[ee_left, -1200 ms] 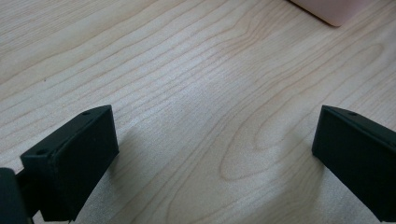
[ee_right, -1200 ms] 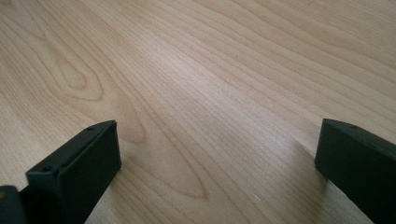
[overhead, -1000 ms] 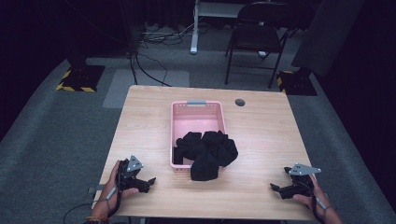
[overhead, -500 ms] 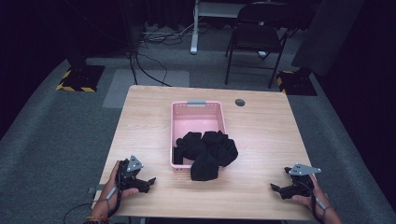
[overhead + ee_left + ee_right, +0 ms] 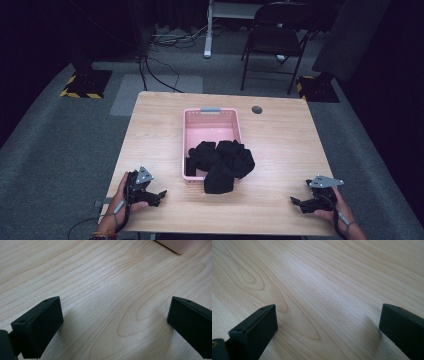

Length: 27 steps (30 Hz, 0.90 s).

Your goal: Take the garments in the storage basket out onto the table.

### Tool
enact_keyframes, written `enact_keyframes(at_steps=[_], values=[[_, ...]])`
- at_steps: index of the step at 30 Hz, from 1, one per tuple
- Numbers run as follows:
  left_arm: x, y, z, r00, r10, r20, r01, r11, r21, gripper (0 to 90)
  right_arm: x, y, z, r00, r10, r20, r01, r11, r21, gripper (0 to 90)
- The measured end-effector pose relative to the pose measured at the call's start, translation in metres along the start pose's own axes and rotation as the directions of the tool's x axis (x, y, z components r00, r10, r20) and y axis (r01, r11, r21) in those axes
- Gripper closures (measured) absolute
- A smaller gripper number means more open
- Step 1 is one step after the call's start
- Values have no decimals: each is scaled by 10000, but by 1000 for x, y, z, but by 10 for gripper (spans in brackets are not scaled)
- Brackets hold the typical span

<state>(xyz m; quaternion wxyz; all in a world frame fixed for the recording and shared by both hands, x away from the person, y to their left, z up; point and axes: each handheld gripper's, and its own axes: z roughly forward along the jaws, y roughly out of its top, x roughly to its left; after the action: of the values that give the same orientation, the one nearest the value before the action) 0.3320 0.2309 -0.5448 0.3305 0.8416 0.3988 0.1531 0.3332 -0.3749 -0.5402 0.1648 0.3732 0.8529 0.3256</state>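
So in the high view nothing has really moved compared to a second ago: the left gripper (image 5: 156, 195) sits at the near left corner of the wooden table (image 5: 280, 145) and the right gripper (image 5: 296, 202) at the near right corner, both in the same spots as before, each held by a hand. The pink basket (image 5: 210, 116) is in the middle of the table, and the black clothes (image 5: 221, 161) are piled in its near end, spilling over the near right rim onto the tabletop, same heap as earlier. Both grippers are well apart from the basket. Left gripper view: jaws spread wide with just bare wood grain between them, holding nothing, and a pink corner of the basket (image 5: 178, 245) peeks in at the top right. Right gripper view: same deal, jaws wide apart, low over plain tabletop (image 5: 324, 290).
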Motion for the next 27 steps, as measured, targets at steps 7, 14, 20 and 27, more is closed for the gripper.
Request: enact_keyframes(at_steps=[7,14,20,27], values=[[0,0,0,10000,1,0,-1,10000,0,0,2,2,-2,9995,-314,94,314,9995,73,23],[0,0,0,10000,0,0,0,10000,0,0,5,5,-3,9988,-487,57,485,9986,220,24],[0,0,0,10000,-2,-2,2,10000,0,0,7,8,-5,9985,-554,9,553,9982,216,26],[0,0,0,10000,1,-1,-1,10000,0,0,9,13,-10,9988,-486,0,486,9988,30,30]])
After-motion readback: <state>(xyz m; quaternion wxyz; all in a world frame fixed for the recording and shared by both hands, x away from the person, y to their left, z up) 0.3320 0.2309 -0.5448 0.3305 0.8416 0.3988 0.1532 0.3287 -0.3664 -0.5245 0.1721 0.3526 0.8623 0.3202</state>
